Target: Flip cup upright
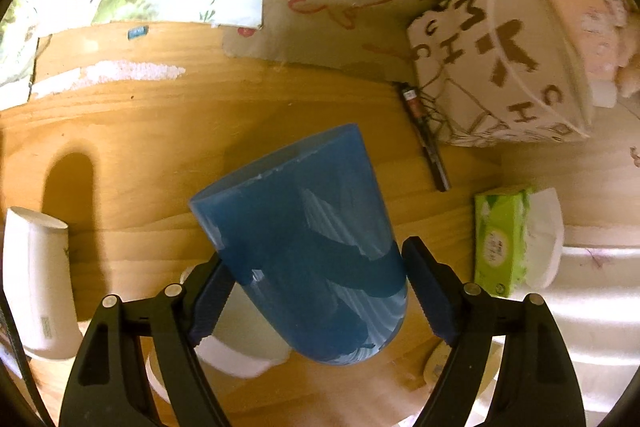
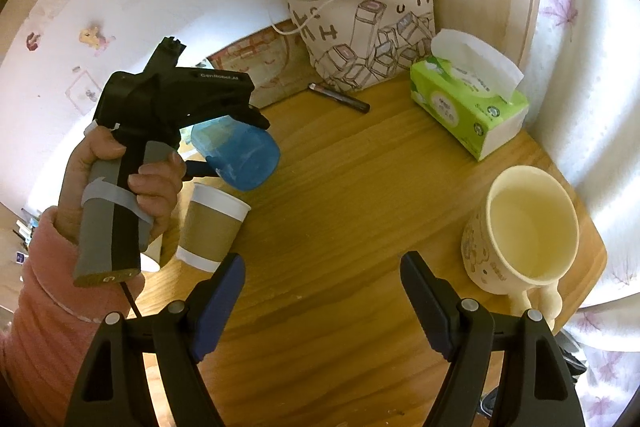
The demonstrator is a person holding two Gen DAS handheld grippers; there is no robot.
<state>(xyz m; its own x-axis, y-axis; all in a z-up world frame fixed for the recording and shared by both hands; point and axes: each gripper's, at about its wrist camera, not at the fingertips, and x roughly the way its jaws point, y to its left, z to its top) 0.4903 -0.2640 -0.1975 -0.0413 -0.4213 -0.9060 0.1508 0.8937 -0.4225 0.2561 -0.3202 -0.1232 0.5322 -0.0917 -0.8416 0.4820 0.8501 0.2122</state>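
A translucent blue cup (image 1: 308, 251) is held in my left gripper (image 1: 316, 291), whose jaws press on its sides. It hangs tilted above the wooden table (image 1: 160, 131). In the right wrist view the blue cup (image 2: 240, 155) lies roughly on its side in the air, held by the left gripper (image 2: 224, 147) in a hand with a pink sleeve. My right gripper (image 2: 320, 303) is open and empty, low over the table's front part.
A paper cup with a brown sleeve (image 2: 212, 227) stands below the blue cup. A cream mug (image 2: 528, 231) stands upright at right. A green tissue box (image 2: 468, 103), a patterned bag (image 2: 368, 31) and a pen (image 2: 340, 98) lie at the back. A white paper cup (image 1: 38, 279) stands at left.
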